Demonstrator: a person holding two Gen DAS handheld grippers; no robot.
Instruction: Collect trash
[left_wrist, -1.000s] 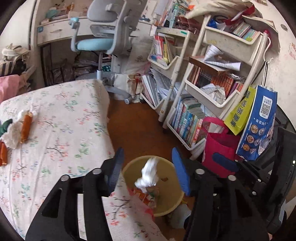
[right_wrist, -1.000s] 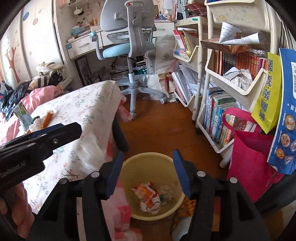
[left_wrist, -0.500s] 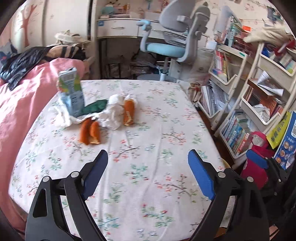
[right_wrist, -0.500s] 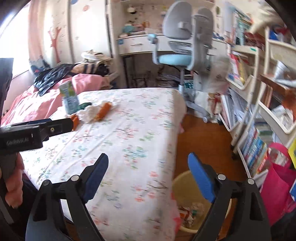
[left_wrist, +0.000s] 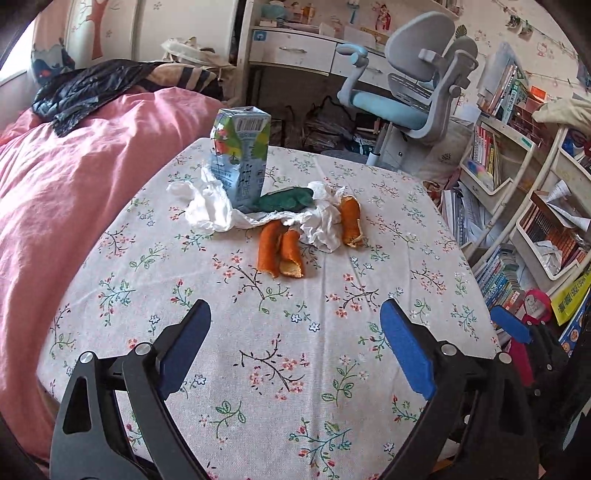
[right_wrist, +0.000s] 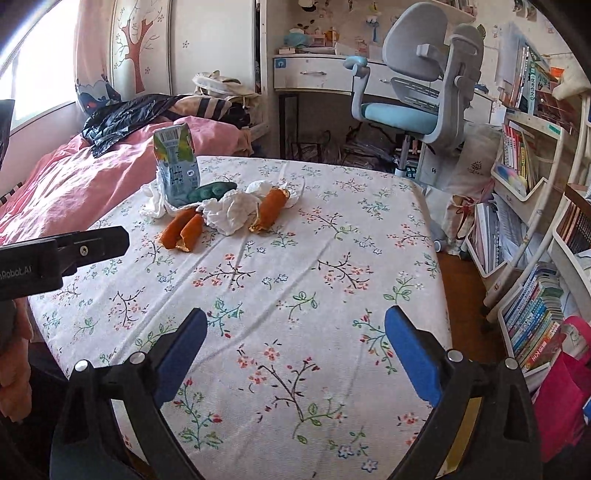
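A pile of trash lies at the far side of the floral-cloth table: an upright drink carton, crumpled white tissues, a dark green wrapper and orange peels. The carton, tissues and peels also show in the right wrist view. My left gripper is open and empty, above the table's near part. My right gripper is open and empty, further back over the near edge. The left gripper's body shows at the left of the right wrist view.
A pink bed runs along the table's left. An office chair and desk stand behind. Bookshelves and bags fill the right side. Wooden floor lies between table and shelves.
Both grippers swung up and left from the yellow bin on the floor to the table. The tissue the left gripper dropped is in the bin, now out of view. The trash pile has come closer.
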